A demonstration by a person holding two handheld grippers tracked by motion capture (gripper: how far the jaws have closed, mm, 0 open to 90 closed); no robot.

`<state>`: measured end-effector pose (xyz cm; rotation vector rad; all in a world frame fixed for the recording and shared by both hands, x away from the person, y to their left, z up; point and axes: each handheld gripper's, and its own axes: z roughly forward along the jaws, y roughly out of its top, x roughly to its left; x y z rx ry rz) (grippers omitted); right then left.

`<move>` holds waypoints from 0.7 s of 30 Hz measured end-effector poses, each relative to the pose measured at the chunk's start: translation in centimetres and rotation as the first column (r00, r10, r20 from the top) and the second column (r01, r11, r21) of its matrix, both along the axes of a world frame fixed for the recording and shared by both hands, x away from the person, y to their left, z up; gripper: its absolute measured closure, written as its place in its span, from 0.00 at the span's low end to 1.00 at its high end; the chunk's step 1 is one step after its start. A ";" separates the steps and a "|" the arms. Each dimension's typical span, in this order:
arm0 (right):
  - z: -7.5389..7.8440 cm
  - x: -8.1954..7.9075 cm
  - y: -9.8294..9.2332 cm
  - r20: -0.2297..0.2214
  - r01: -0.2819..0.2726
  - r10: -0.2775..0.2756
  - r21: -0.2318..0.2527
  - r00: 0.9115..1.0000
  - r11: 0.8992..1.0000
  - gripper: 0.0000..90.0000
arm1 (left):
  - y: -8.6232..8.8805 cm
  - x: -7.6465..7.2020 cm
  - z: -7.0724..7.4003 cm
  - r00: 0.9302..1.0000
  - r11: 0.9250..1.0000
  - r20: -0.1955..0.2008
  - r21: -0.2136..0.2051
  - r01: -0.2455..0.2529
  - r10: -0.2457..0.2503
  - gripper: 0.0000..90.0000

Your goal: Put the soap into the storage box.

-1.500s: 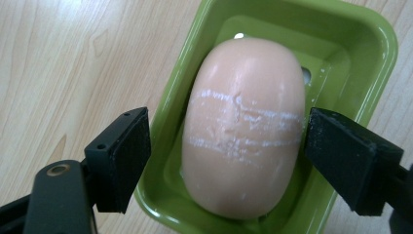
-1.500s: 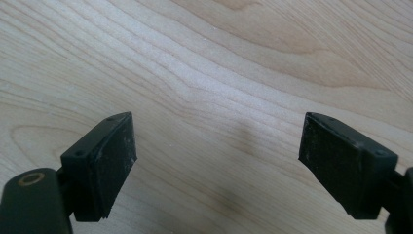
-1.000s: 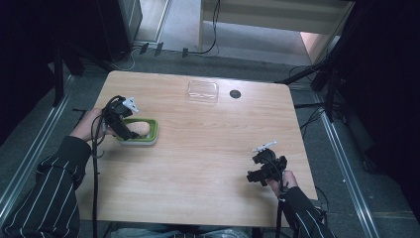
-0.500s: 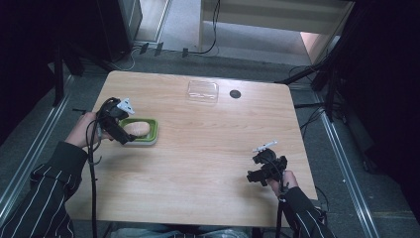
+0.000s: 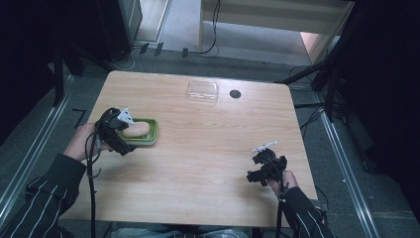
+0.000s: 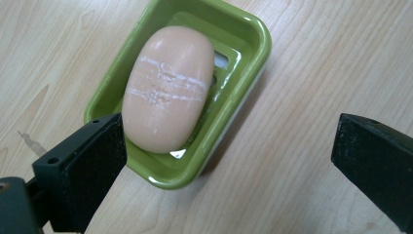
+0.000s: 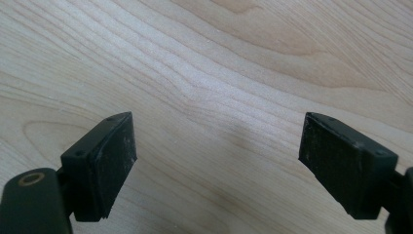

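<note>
A peach soap bar [image 6: 168, 87] with white scuff lines lies in a green dish [image 6: 253, 44] on the wooden table. My left gripper [image 6: 229, 146] hovers just short of the dish. Its jaws have just been opening and now stand wide, and the pads press on nothing. The dish's near corner lies below the gap, beside the left-hand jaw. From above, the left gripper [image 5: 119, 136] is at the left end of the dish [image 5: 151, 140], with the soap [image 5: 136, 130] inside it. My right gripper [image 5: 258, 173] is open over bare wood near the table's right front; its jaws [image 7: 216, 156] hold nothing.
A clear plastic tray [image 5: 202, 90] and a small black round spot [image 5: 235, 93] sit near the far edge of the table [image 5: 208, 148]. Cables trail from both grippers over the front edge. Dark floor and metal rails surround the table.
The left gripper has drawn back to the left off the soap, and its jaws have spread wider. The soap stays in the dish. The right gripper has kept still.
</note>
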<state>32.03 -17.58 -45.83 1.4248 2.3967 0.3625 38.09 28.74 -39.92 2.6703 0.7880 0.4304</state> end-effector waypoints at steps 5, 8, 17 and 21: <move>0.0 0.0 0.0 -0.002 -0.003 0.003 -0.002 1.000 1.000 0.16 | 0.2 -1.4 0.0 1.000 1.000 0.017 -0.020 -0.023 0.024 0.00; 0.0 0.0 0.0 -0.002 -0.003 0.003 -0.003 1.000 1.000 0.16 | 0.2 -2.5 -0.2 1.000 1.000 0.018 -0.011 -0.022 0.023 0.00; -0.1 0.0 0.0 -0.002 -0.007 0.007 -0.005 1.000 1.000 0.16 | 1.1 -4.6 -0.9 0.995 0.995 0.039 -0.025 -0.096 0.097 0.00; -0.1 0.0 0.0 -0.001 -0.007 0.007 -0.004 1.000 1.000 0.16 | 1.4 -5.5 -1.2 0.992 0.993 0.038 -0.022 -0.117 0.118 0.00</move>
